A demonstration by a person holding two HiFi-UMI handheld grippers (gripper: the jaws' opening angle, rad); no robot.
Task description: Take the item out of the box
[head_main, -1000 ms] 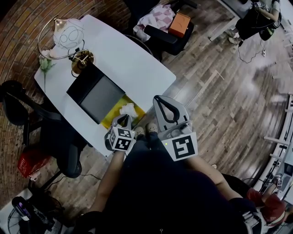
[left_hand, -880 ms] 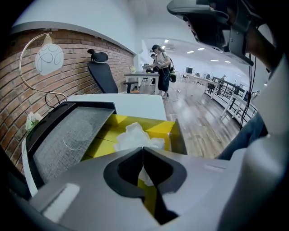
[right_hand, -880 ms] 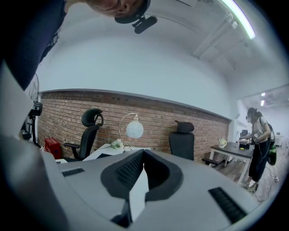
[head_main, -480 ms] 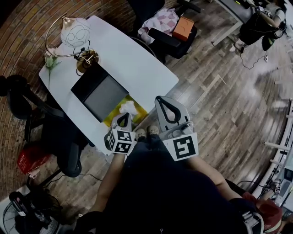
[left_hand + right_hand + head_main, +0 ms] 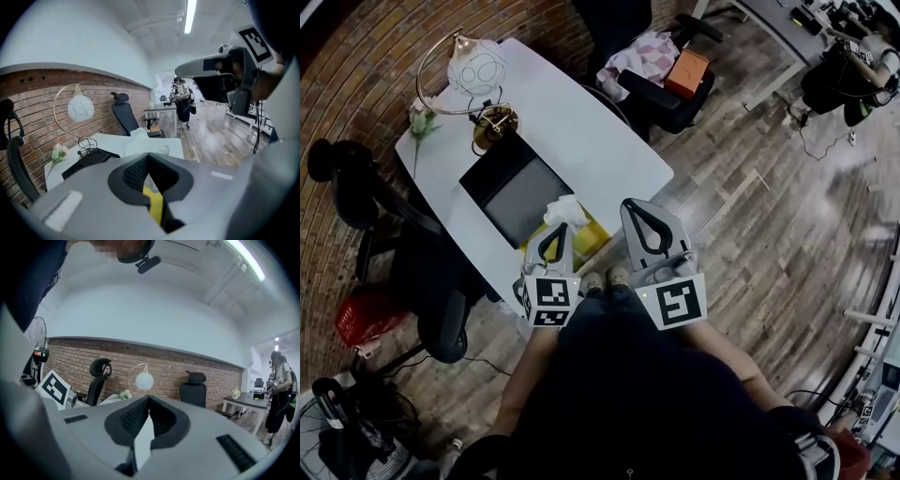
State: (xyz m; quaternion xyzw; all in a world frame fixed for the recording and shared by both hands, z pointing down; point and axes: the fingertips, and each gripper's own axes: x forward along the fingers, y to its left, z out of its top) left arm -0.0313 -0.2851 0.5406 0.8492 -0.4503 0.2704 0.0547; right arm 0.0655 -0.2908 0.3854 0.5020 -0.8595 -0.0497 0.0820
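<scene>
- Only the head view shows the white table [image 5: 581, 131] whole, with the yellow box [image 5: 592, 237] at its near edge.
- My left gripper [image 5: 563, 228] is clamped on the white crumpled item [image 5: 565, 212], over that edge.
- My right gripper [image 5: 149, 398] is off the table's corner. Its own view shows the jaws together and empty.

An open-plan office is showing itself here: black swivel chairs [image 5: 431, 291] are standing at 9 and 12 o'clock around a white table [image 5: 591, 141] bearing a globe lamp [image 5: 478, 70], a brick wall [image 5: 366, 47] is running along 10 o'clock, and plank flooring [image 5: 769, 216] is spreading toward 3. At 2 o'clock a person [image 5: 848, 80] is standing by another desk [image 5: 778, 28], with strip lighting [image 5: 190, 16] glowing overhead.
</scene>
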